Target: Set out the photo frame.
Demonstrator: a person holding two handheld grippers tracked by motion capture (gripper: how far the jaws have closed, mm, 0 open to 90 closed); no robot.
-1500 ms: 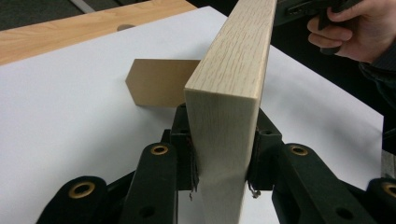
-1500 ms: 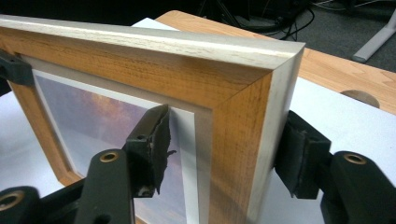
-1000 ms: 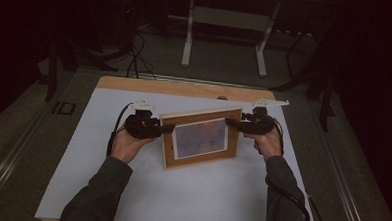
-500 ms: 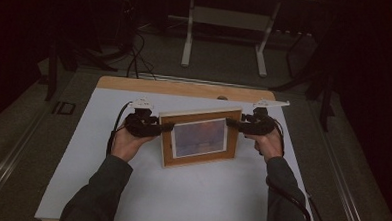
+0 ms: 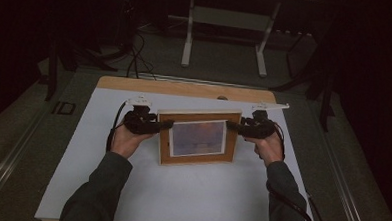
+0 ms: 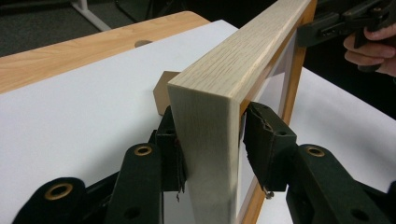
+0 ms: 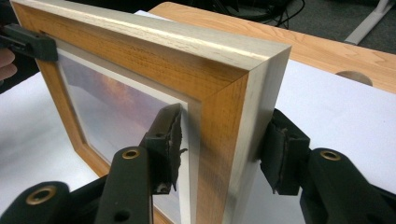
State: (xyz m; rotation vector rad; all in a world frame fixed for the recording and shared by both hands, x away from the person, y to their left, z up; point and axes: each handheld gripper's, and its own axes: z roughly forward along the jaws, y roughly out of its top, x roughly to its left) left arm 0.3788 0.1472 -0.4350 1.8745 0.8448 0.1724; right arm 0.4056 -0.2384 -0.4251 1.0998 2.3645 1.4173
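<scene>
A wooden picture frame [image 5: 198,138] with a sunset print stands on the white mat [image 5: 180,195], front toward me. My left gripper [image 5: 166,124] straddles its left edge. In the left gripper view [image 6: 212,140] its jaws have just been opening; one pad rests on the frame's [image 6: 224,84] back and the other stands slightly off the front. My right gripper [image 5: 232,126] is at the right edge. In the right gripper view [image 7: 224,140] its jaws have just been closing, and both pads sit against the frame [image 7: 140,51].
A bare wooden strip [image 5: 185,88] with a round hole [image 5: 222,97] runs along the table's far edge. Behind the frame a brown stand piece [image 6: 163,93] touches the mat. White desk legs [image 5: 188,40] and cables lie on the floor beyond.
The frame has turned from a slanted stance to square with the table edge. The left jaws have spread a little and the right jaws have narrowed onto the frame.
</scene>
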